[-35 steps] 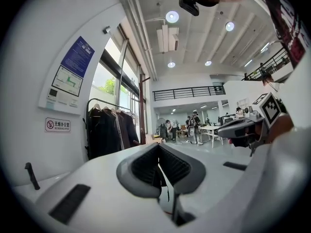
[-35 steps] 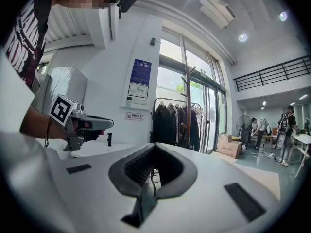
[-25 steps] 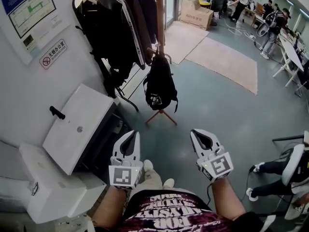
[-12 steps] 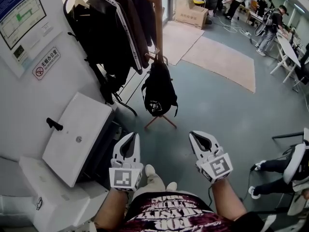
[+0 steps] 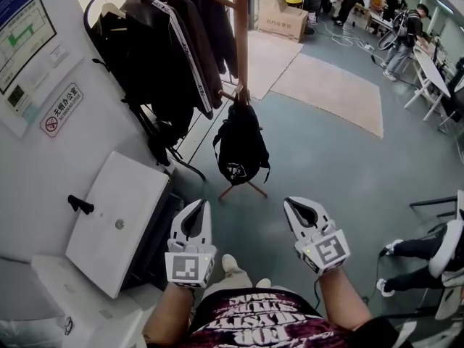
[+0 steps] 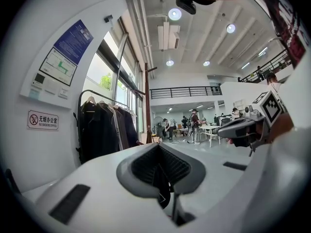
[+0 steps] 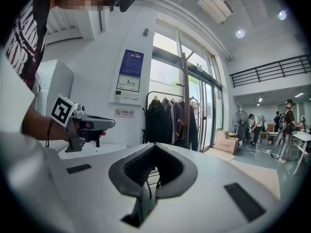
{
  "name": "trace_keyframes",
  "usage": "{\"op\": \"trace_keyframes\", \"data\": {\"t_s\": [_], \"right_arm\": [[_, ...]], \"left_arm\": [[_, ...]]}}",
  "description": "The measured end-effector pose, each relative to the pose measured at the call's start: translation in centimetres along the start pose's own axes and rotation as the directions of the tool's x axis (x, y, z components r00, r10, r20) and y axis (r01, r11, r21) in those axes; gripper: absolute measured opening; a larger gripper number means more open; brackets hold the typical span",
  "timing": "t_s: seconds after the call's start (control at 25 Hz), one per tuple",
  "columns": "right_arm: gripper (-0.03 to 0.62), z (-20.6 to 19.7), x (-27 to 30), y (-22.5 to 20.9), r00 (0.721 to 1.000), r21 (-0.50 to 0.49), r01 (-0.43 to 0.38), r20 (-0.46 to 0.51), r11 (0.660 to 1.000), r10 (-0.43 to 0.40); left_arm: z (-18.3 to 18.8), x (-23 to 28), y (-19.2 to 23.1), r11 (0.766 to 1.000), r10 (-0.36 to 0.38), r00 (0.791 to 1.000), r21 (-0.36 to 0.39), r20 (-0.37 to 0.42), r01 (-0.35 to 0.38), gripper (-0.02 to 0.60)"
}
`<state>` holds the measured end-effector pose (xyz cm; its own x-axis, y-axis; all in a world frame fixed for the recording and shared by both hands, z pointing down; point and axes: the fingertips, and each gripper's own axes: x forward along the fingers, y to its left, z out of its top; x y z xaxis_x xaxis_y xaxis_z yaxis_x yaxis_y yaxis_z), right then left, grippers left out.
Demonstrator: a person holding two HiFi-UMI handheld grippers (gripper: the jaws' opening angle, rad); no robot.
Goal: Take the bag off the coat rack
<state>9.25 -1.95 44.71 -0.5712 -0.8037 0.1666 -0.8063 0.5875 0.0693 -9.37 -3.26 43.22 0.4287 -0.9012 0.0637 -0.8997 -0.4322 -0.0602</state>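
Head view: the black bag [image 5: 241,147] hangs from a peg on the coat rack [image 5: 241,35], long axis vertical and bottom toward the floor, well ahead of the left gripper [image 5: 198,204] and right gripper [image 5: 294,203], both empty with jaws closed together.

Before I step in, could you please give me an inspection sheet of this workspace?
Surface: grey floor, bare between the grippers and the rack.
Job's things: black bag hangs from a peg on the wooden coat rack, untouched.
Clutter: dark jackets on a rail beside it; cardboard box; beige mats.
Grippers: left gripper and right gripper both shut, empty, short of the bag.
Cables: light cable on the far floor, well away from the rack.
Surroundings: white unit and no-smoking sign on the left wall; people at far tables.
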Motion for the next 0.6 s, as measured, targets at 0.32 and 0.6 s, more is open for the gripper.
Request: {"op": "trace_keyframes", "data": {"t_s": [0.32,0.6], "right_arm": [[0.003,0.9,4.1,-0.7,1.000,-0.010,-0.005,0.004,1.000,0.005],[0.003,2.0,6.7,-0.6,1.000,-0.029,-0.002,0.001,1.000,0.002]], "left_arm": [[-0.4,2.6,3.2,1.000,-0.003,1.000,-0.015,-0.002,0.003,0.006],[0.1,3.8,5.8,1.000,-0.004,1.000,-0.017,0.019,0.005,0.006]]}}
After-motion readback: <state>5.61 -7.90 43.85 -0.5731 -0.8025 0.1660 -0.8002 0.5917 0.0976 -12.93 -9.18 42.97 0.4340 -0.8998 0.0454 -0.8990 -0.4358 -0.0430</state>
